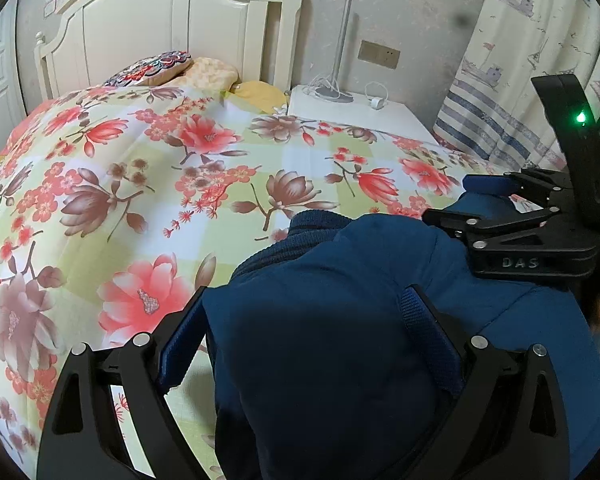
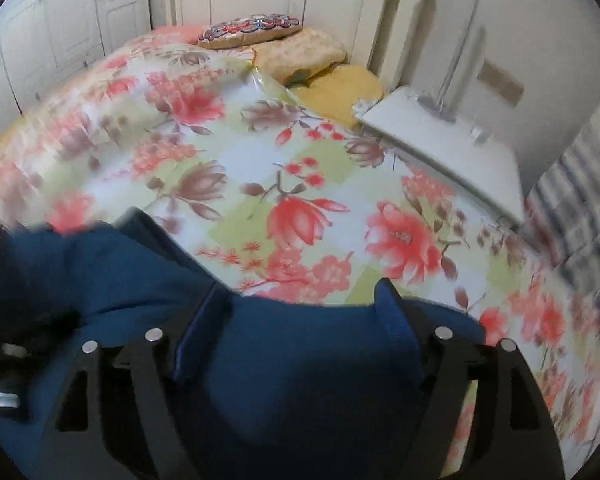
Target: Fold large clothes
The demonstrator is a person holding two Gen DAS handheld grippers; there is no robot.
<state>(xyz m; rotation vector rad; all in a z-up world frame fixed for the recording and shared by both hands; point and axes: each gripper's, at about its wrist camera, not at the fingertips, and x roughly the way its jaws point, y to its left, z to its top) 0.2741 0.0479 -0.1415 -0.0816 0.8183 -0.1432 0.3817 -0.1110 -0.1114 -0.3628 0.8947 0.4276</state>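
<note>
A dark blue padded garment [image 1: 320, 340] lies bunched on the flowered bedspread [image 1: 140, 160] at the near edge of the bed. My left gripper [image 1: 306, 292] stands wide over it, cloth filling the span; a sliver of bedspread shows beside its left pad, so it does not pinch. In the left wrist view my right gripper [image 1: 446, 198] sits at the garment's right end. In the right wrist view the garment [image 2: 300, 380] lies between the wide-apart fingers of my right gripper [image 2: 300, 284], which are spread and not squeezing it. That view is motion-blurred.
The bedspread [image 2: 260, 140] stretches away to pillows [image 1: 152, 68] and a cream headboard [image 1: 160, 20]. A white nightstand [image 1: 352, 108] with a lamp pole and cable stands right of the bed. A patterned curtain [image 1: 500, 80] hangs at far right. White wardrobe doors [image 2: 60, 20] line the left.
</note>
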